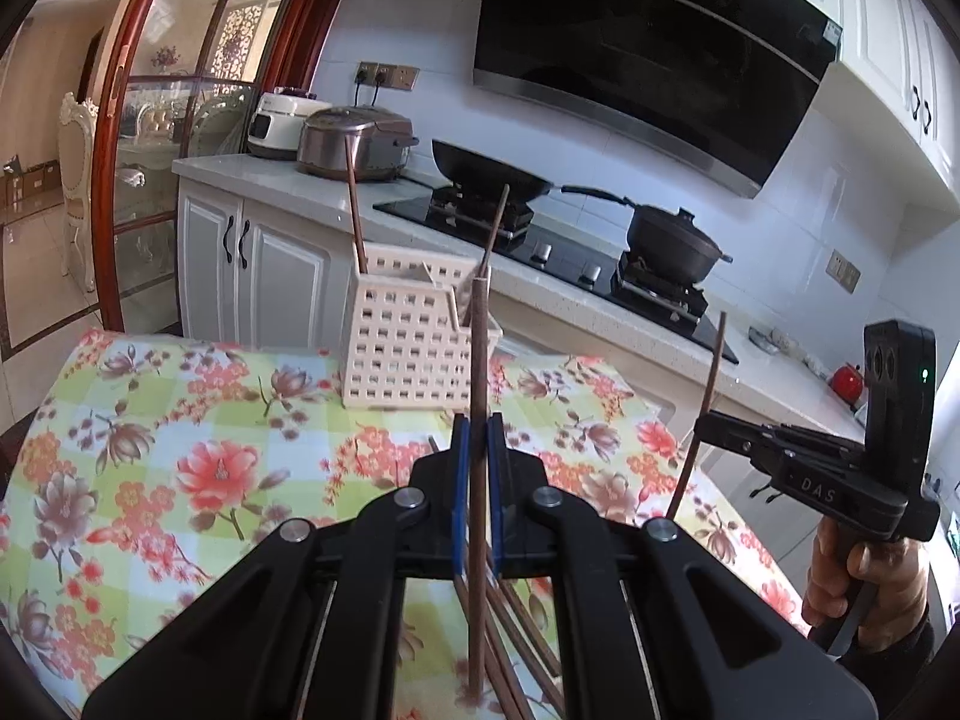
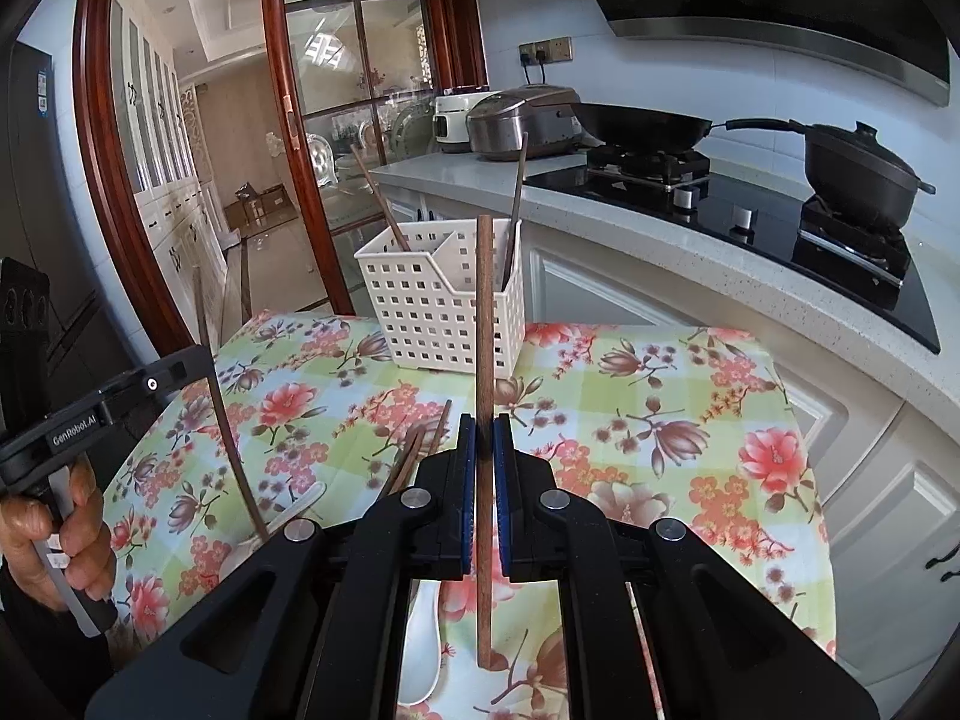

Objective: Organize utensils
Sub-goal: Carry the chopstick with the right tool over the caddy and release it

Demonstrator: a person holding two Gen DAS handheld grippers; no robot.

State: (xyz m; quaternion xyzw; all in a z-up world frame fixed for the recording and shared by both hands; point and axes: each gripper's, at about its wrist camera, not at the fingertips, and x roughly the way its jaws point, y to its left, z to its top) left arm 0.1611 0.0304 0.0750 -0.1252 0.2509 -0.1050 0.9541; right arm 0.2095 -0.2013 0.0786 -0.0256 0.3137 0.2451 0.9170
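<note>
A white perforated utensil basket stands at the far edge of the flowered table, with two brown chopsticks standing in it. My left gripper is shut on a brown chopstick, held upright above the table. My right gripper is shut on another brown chopstick, also upright; it shows at the right of the left wrist view. Several loose chopsticks and a white spoon lie on the cloth.
The flowered tablecloth covers the table. Behind it runs a counter with a black hob, a wok, a black pot and two rice cookers. A glass sliding door stands at the left.
</note>
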